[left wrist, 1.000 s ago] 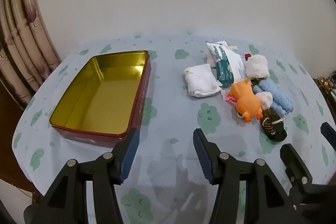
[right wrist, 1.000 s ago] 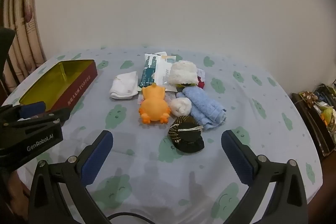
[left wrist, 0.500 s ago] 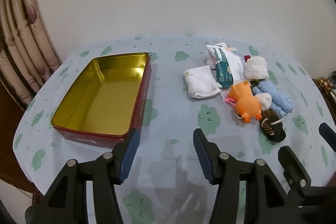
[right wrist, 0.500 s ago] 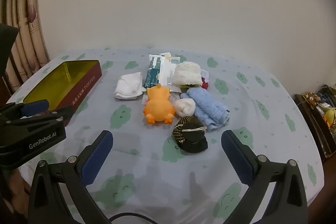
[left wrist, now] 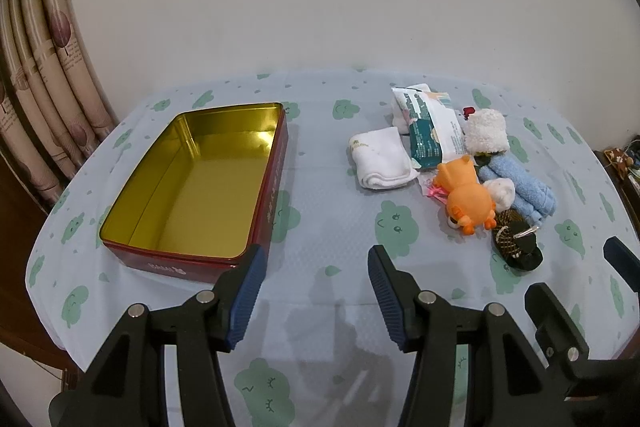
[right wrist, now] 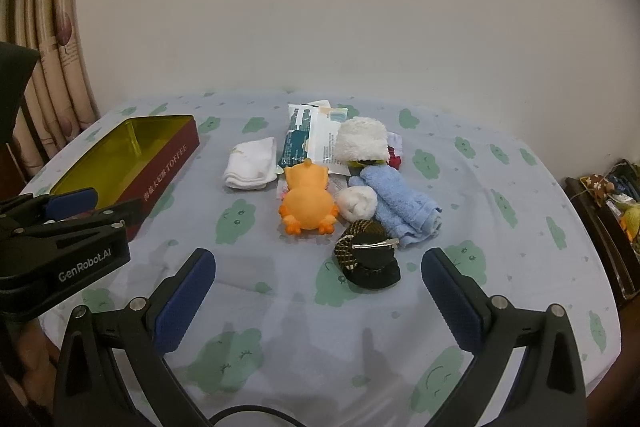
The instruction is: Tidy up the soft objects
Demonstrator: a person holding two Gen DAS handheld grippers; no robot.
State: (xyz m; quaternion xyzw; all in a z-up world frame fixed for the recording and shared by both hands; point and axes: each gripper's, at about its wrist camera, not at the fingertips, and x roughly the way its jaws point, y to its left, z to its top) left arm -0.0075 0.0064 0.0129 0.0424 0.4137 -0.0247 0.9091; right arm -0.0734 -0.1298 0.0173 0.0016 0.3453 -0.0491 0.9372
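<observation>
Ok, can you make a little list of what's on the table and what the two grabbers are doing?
surface: round table with cloud-print cloth
container: open red tin box with gold inside, nothing in it
pile: white folded sock, orange plush animal, blue rolled towel, fluffy white roll, green-white packet, black-gold hair clip
left gripper: jaws open, holding nothing
right gripper: jaws open, holding nothing

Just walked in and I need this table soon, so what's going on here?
A person holds two grippers over the table, both open and empty. The left gripper hovers near an empty red tin; the right gripper faces a pile of soft things: orange toy, white sock, blue towel. Nothing has been packed yet.
</observation>
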